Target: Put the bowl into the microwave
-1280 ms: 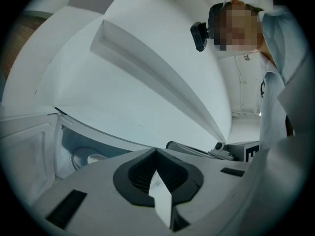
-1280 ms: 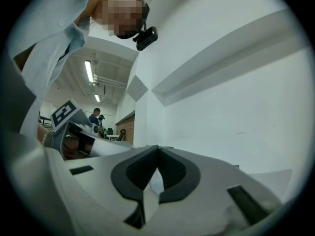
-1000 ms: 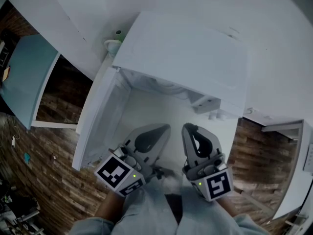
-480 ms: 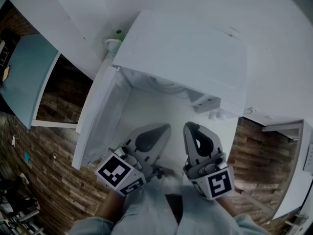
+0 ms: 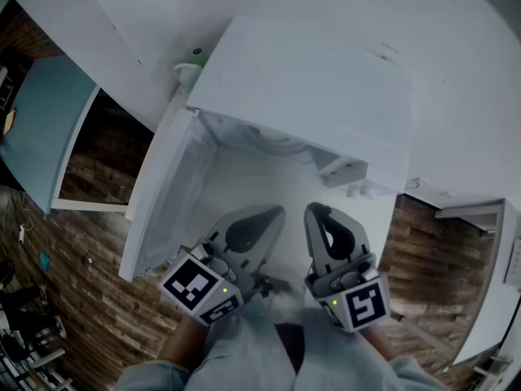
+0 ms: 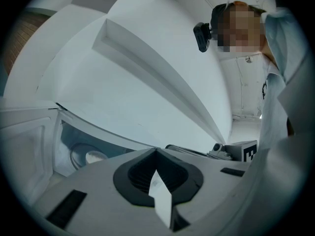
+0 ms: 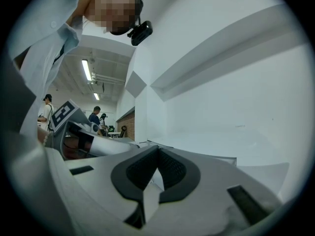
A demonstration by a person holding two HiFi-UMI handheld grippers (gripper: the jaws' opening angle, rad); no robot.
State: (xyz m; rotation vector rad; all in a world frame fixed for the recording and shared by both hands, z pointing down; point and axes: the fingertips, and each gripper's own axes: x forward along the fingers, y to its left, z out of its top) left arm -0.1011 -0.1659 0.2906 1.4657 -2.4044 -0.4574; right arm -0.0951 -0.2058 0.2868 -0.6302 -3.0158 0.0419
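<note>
Left gripper [image 5: 269, 217] and right gripper [image 5: 317, 217] both closed, empty, facing open microwave [image 5: 309, 88]. Round shape [image 6: 87, 156] inside: bowl or turntable, unclear. Confirm bowl first, then open jaws wide.

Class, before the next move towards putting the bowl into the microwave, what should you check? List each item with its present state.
1. Microwave door open: ok.
2. Left gripper empty: ok, jaws shut on nothing.
3. Right gripper empty: ok, jaws shut on nothing.
4. Bowl located: cannot tell. A round white thing lies inside the cavity, but it could be a bowl or the turntable.
5. Both grippers outside the cavity: ok.
</note>
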